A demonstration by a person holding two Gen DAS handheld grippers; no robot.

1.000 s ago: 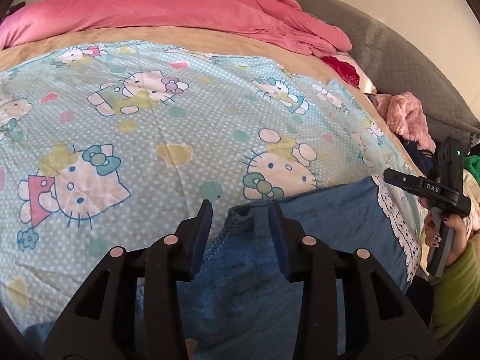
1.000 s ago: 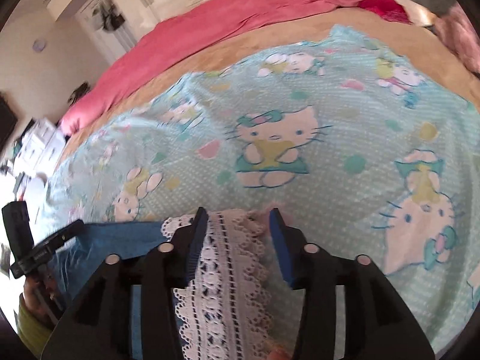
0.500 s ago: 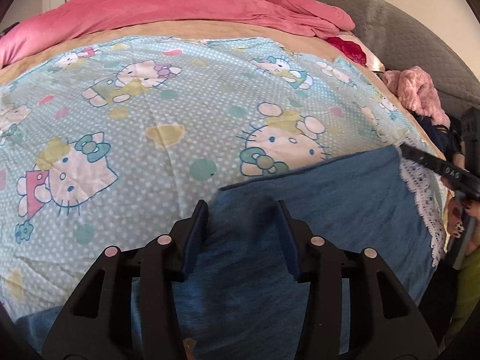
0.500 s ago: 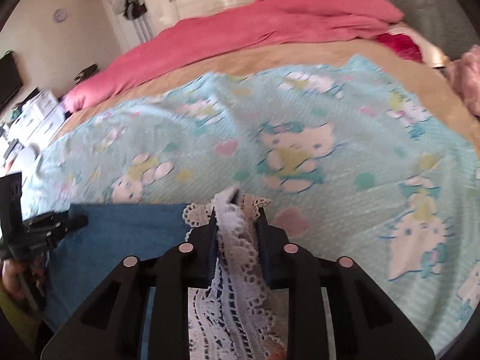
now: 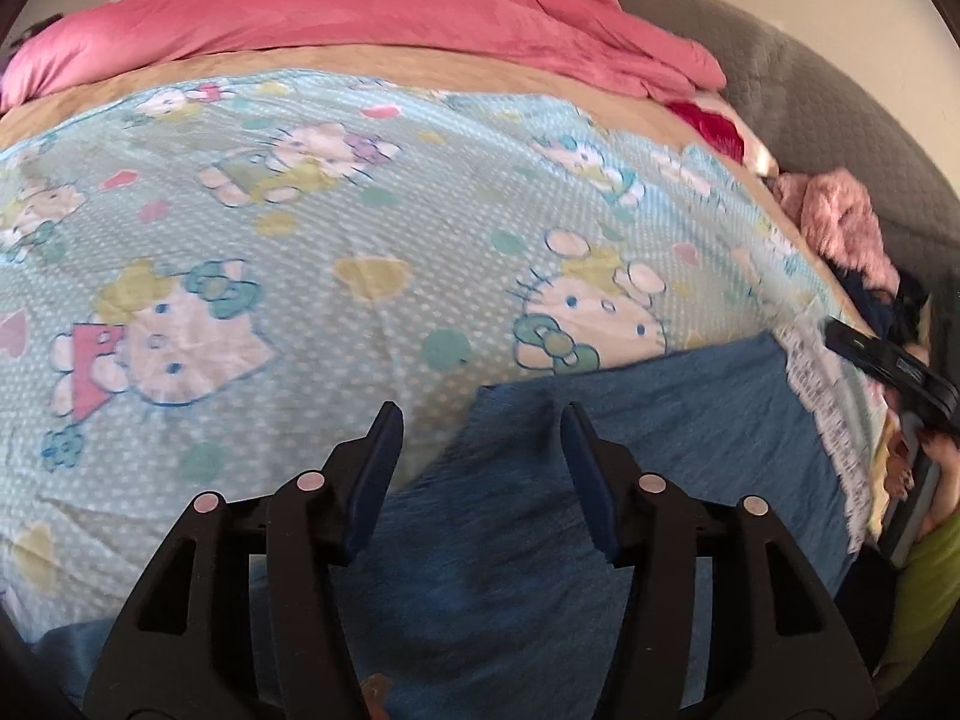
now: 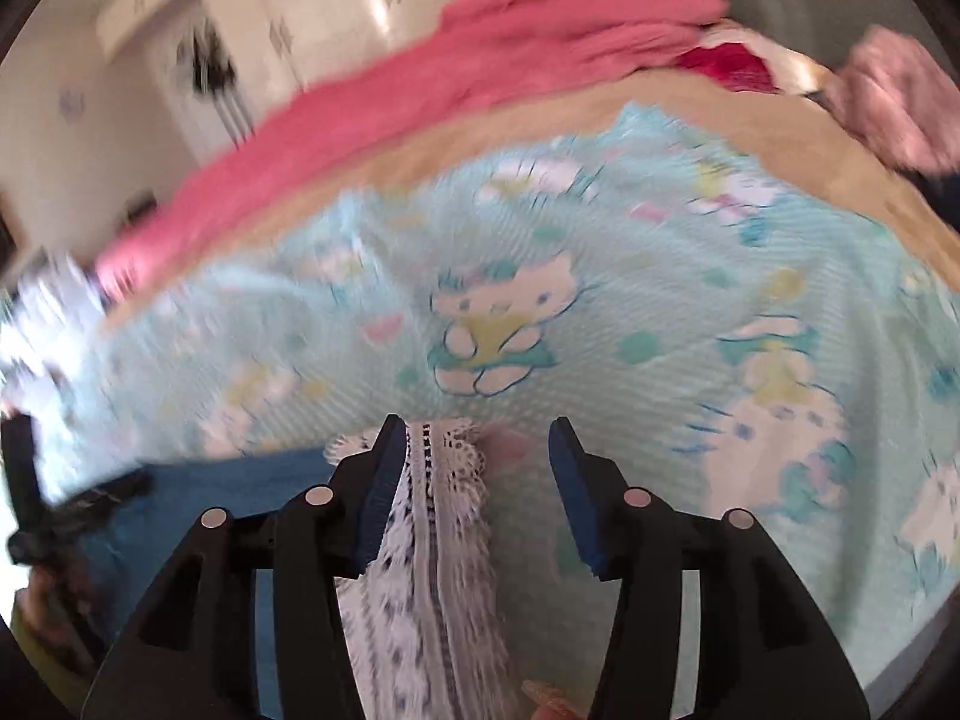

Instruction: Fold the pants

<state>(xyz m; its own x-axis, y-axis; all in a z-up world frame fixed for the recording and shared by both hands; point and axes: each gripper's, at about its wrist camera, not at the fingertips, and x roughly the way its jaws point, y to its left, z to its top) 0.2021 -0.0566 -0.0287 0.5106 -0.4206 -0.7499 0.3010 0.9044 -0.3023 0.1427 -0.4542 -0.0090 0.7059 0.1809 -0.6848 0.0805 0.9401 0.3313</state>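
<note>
Pants [image 5: 600, 510] flat under both opening grippers: left gripper [image 5: 480, 438], right gripper [image 6: 474, 450]; no readable writing.

Left tool [image 5: 477, 456]: black frame, blue pads, round silver rivets. Right tool [image 6: 474, 465]: identical build. Green sleeve [image 5: 918, 594] worn, dark-painted nails seen.

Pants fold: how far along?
Done: blue pants lie flat on the cartoon-cat sheet, lace hem squared off. In hand: left gripper and right gripper are opening, cloth between the jaws but unpinched. Left: probably further folds; the piece looks wide.
</note>
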